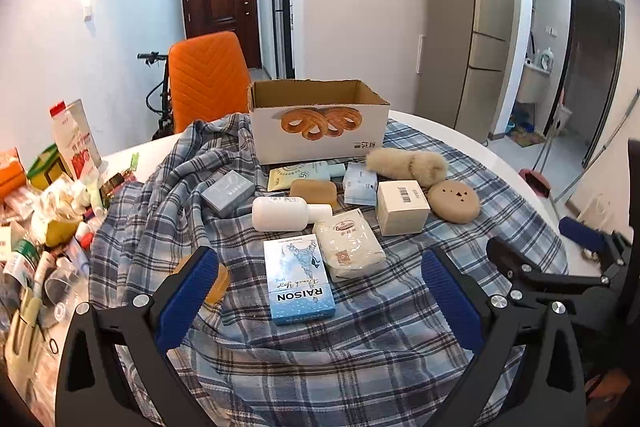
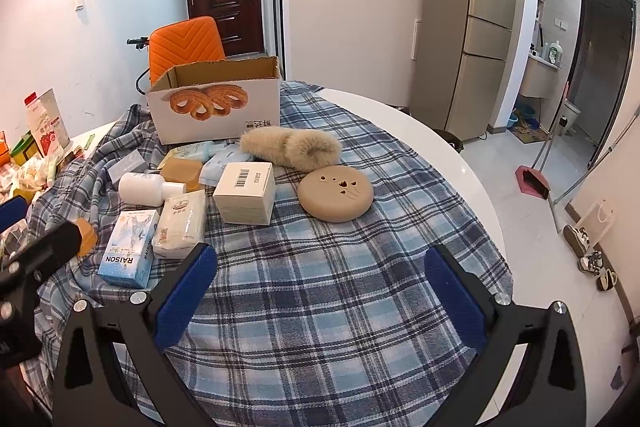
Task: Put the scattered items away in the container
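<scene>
One open cardboard box [image 1: 320, 137] stands at the far side of the plaid cloth [image 1: 280, 367] on the white round table [image 2: 460, 155], its long printed side, showing pretzel-like pastries and some small characters too small to read, turned toward the cameras; no item shows above its rim. In front of it lie the scattered items, one of each: a fluffy beige slipper [image 1: 408, 165] lying crosswise with its long axis running left to right, a round tan disc [image 1: 454, 202] with small cut-out holes, a cream square box [image 1: 402, 207] with a barcode on top, a white bottle [image 1: 286, 213] lying on its side with its cap end pointing right, a tan soap-like bar [image 1: 313, 190], a grey-blue box [image 1: 228, 193], a pale yellow and blue tube [image 1: 300, 175], a light blue pack [image 1: 360, 189], a white tissue pack [image 1: 352, 247] and a blue carton [image 1: 298, 279] printed "RAISON", its long axis running toward the cameras. A second amber piece [image 1: 218, 283] sits partly behind one finger. The left gripper [image 1: 320, 301] hangs over the carton with jaws spread wide and nothing between the pads. The right gripper [image 2: 320, 301] hovers above bare cloth, equally wide and empty. An orange chair [image 1: 208, 79] stands behind the box, and a clutter of packets [image 1: 52, 211] fills the table's left edge.
</scene>
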Available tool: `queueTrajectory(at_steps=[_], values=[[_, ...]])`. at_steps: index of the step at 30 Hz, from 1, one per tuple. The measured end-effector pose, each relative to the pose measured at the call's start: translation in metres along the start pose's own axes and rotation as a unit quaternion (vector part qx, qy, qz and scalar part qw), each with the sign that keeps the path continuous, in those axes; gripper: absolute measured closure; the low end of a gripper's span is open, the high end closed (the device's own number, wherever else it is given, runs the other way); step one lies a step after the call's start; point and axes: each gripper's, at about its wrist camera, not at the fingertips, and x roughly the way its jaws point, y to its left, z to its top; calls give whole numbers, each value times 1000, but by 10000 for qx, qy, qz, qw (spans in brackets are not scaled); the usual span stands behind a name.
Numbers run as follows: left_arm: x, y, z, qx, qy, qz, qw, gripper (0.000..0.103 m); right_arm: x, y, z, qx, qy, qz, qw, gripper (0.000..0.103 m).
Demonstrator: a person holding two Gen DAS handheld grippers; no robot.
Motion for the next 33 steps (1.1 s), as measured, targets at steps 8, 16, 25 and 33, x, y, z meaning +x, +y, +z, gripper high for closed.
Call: queueTrajectory(at_steps=[8,16,25,33], values=[[3,-2,0,31,63,-58,10000,0,1,-7,-1,205,55,95,9997,0],[1,10,-4,-404,-142,-204,9989,0,-5,-9,-4,262,-277,238,9990,0],[-2,28,-9,-1246,-330,10,9917,0,-5,0,-4,-98,-208,-12,9997,0],[1,26,-8,-1051,-220,-35,9942,0,-7,4,-4,-243,-228,-32,9994,0]])
